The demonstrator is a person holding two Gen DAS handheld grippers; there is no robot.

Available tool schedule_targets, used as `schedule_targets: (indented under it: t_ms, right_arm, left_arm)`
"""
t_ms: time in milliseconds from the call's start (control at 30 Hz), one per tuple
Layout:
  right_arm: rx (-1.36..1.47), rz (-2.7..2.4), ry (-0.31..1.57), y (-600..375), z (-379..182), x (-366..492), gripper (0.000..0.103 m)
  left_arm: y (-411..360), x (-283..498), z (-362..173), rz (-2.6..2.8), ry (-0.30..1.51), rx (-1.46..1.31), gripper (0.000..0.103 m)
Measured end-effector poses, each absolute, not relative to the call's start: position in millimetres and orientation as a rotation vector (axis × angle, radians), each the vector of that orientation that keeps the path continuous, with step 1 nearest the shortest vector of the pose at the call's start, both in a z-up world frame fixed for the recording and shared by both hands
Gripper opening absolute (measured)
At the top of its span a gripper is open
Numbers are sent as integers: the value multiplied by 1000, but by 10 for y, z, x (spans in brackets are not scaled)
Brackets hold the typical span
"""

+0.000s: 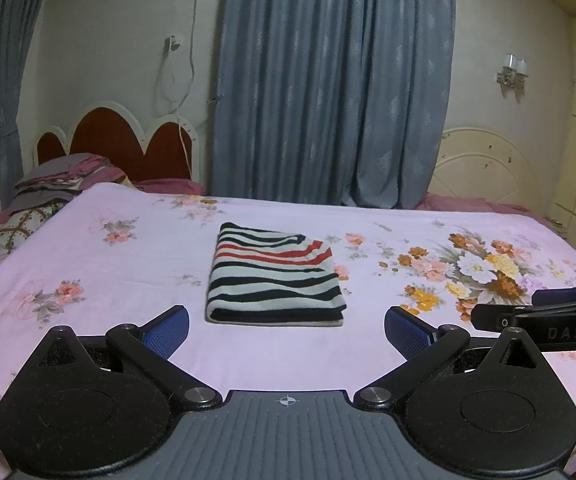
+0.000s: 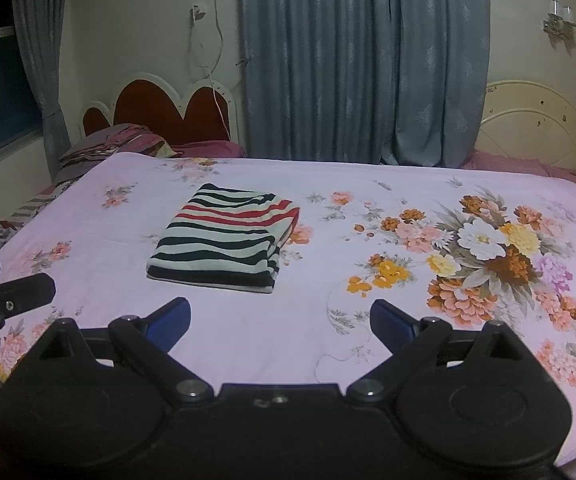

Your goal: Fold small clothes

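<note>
Striped folded garment (image 1: 273, 276) lies on the floral sheet (image 1: 127, 320); left tongs (image 1: 286, 330) and "DAS"-marked right tongs (image 2: 279, 320) gape empty

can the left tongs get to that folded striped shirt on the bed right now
Probably yes. The left tongs stand open, holding nothing, and the folded striped shirt lies straight ahead on the floral sheet with only bare sheet between them. The right tongs sit off to the side, clear of that path.

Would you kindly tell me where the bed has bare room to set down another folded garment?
The sheet lies bare left of the folded striped garment, and between it and the open left gripper and open right gripper. Bare room also lies right of it, over the flower print. The far-left corner is crowded with piled bedding.
</note>
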State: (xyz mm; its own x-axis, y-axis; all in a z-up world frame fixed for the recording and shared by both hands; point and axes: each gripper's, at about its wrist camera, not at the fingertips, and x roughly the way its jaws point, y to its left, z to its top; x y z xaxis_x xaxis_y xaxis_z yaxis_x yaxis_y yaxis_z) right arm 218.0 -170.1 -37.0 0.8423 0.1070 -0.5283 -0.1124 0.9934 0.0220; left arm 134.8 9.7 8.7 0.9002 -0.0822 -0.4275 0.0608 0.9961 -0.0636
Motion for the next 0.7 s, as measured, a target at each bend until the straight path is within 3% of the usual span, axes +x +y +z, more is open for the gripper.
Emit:
schedule_targets:
  t_ms: [700]
  right_arm:
    - [-11,116,562,-1737,-399,2184,96]
  left_arm:
    - [106,1357,65,-71,447,-48,102]
